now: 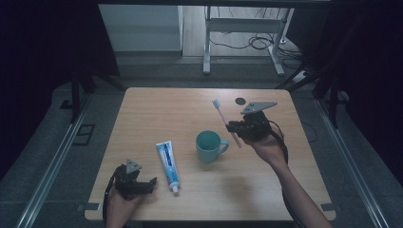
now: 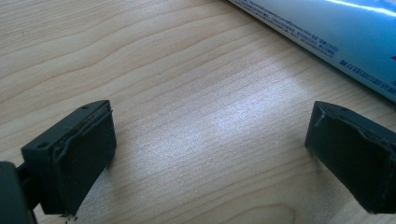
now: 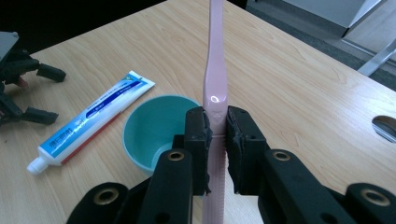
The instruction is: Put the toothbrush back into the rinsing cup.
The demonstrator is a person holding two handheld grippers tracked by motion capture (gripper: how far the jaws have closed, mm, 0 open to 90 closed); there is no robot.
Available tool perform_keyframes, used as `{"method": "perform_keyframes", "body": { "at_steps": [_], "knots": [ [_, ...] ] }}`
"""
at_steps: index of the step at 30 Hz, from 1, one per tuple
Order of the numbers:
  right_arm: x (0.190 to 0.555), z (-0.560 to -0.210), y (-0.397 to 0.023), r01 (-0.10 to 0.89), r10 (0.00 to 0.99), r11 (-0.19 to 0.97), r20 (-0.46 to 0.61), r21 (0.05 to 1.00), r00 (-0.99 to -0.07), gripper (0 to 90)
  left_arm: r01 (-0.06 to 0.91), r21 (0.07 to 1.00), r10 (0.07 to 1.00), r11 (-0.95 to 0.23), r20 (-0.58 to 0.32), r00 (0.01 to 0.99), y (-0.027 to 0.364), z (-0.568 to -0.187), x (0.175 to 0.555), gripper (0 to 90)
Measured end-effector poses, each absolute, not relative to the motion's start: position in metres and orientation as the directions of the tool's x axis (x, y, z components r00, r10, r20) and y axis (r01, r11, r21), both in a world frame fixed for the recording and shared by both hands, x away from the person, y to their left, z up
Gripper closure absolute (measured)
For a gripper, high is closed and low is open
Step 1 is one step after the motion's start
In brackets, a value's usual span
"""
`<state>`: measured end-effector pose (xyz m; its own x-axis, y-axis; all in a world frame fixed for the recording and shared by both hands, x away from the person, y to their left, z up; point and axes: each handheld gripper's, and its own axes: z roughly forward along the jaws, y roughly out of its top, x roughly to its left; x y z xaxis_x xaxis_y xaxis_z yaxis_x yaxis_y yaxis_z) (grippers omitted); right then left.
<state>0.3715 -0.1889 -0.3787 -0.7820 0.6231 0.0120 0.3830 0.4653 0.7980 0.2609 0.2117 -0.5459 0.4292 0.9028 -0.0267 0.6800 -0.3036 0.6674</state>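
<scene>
My right gripper (image 1: 233, 127) is shut on a pink toothbrush (image 1: 225, 120) and holds it in the air just right of a teal mug (image 1: 209, 145) that stands mid-table. In the right gripper view the toothbrush (image 3: 215, 84) rises between the two pads, and the empty mug (image 3: 156, 130) sits below and to the left. A blue-and-white toothpaste tube (image 1: 167, 164) lies left of the mug, cap toward the front edge. My left gripper (image 1: 145, 184) stands open near the front left corner, beside the tube's cap end. In the left gripper view the tube (image 2: 345, 37) lies past the right jaw.
The wooden table (image 1: 161, 109) has a round dark hole (image 1: 240, 100) near its far edge. Metal rails run along the floor on both sides. A white desk frame (image 1: 247, 28) with cables stands beyond the table.
</scene>
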Motion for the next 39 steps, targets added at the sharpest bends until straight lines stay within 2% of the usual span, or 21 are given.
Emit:
{"method": "perform_keyframes", "body": {
  "at_steps": [25, 39],
  "knots": [
    [0.384, -0.382, -0.140, 0.335, 0.591, 0.423, 0.024, 0.842, -0.807, 78.6, 0.680, 0.669, 0.903, -0.301, -0.029, 0.428, 0.211, -0.546, 0.261, 2.0],
    [0.389, -0.406, -0.122, 0.341, 0.583, 0.432, 0.030, 0.835, -0.812, 78.6, 0.680, 0.667, 0.902, -0.303, -0.029, 0.431, 0.211, -0.546, 0.261, 1.9]
  ]
}}
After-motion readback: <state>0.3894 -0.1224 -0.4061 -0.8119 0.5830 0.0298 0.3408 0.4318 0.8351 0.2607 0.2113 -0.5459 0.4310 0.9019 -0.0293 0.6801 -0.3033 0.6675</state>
